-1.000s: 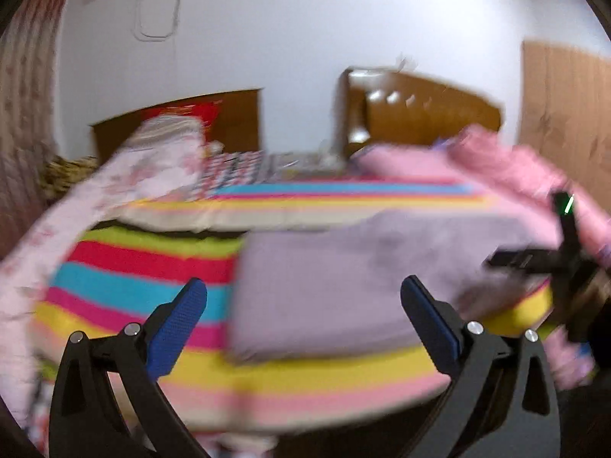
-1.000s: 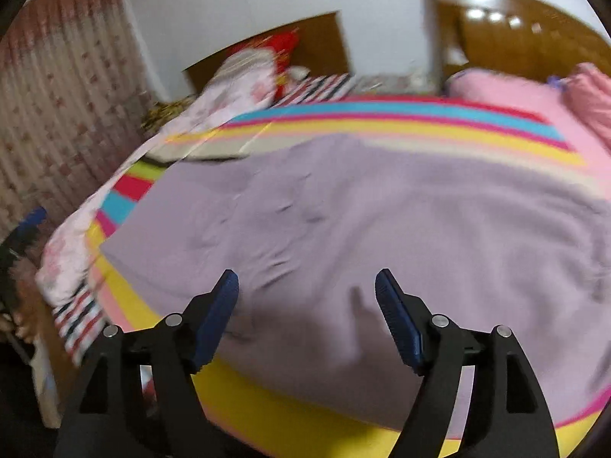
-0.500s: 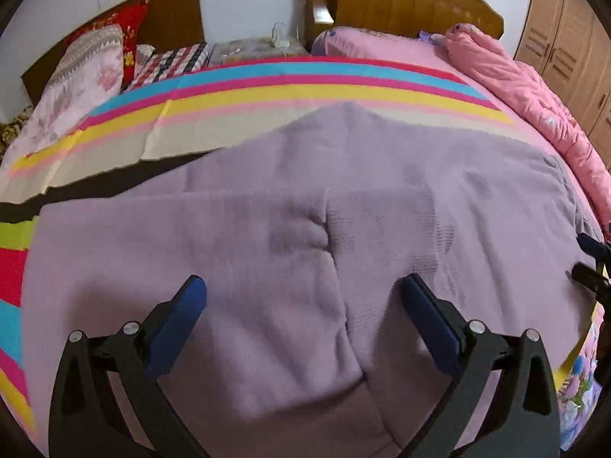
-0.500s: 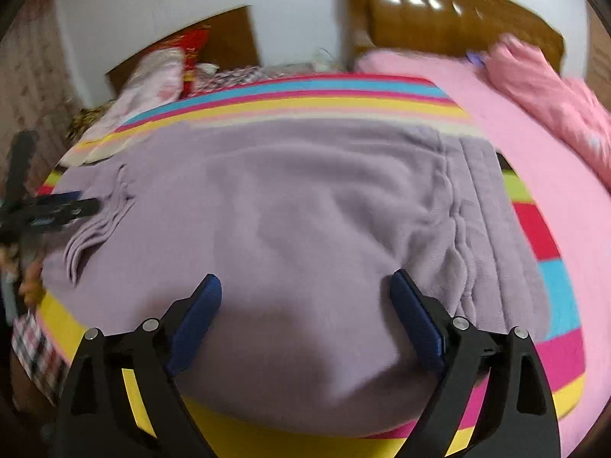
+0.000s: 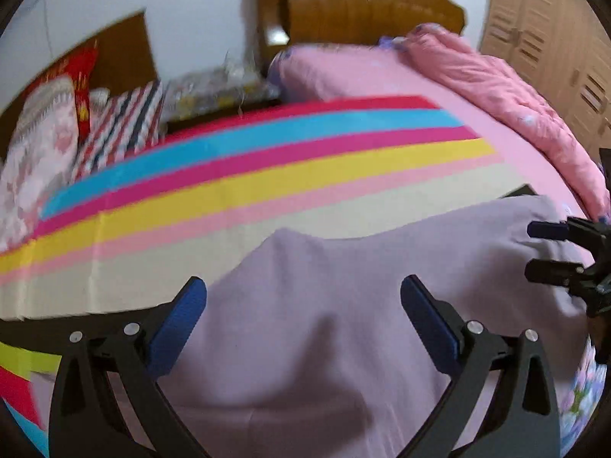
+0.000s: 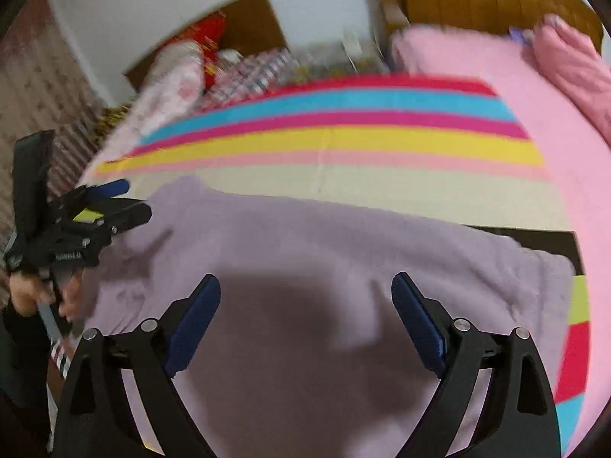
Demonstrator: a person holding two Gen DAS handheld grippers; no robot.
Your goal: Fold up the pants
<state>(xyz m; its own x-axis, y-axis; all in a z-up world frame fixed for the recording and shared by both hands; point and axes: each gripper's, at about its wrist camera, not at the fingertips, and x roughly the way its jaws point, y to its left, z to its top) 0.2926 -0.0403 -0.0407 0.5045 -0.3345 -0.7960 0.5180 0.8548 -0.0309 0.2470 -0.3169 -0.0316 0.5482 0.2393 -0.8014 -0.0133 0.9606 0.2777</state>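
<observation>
- The lilac pants (image 5: 343, 305) lie spread on the striped sheet (image 5: 267, 187) of the near bed; their lower edge is cut off by both views' frames, and motion blur softens seams and folds, so legs and waistband cannot be told apart with certainty.
- The left gripper (image 5: 303, 316) hangs over the pants with its jaws wide apart, nothing between the blue pads; whether the tips touch the cloth cannot be told.
- The right gripper (image 6: 305, 313) likewise stands with jaws spread, having just been opening, with only the pants lying under the gap.
- In the right wrist view a hand (image 6: 30, 294) grips the left tool's handle at the frame edge, partly hidden.
- Counted: one pair of pants, two grippers, two wooden headboards (image 5: 362, 11), one pink quilt (image 5: 496, 87) bunched on the far bed, one floral pillow (image 5: 34, 145).
- The clutter (image 5: 217, 84) between the beds is too blurred to name.
</observation>
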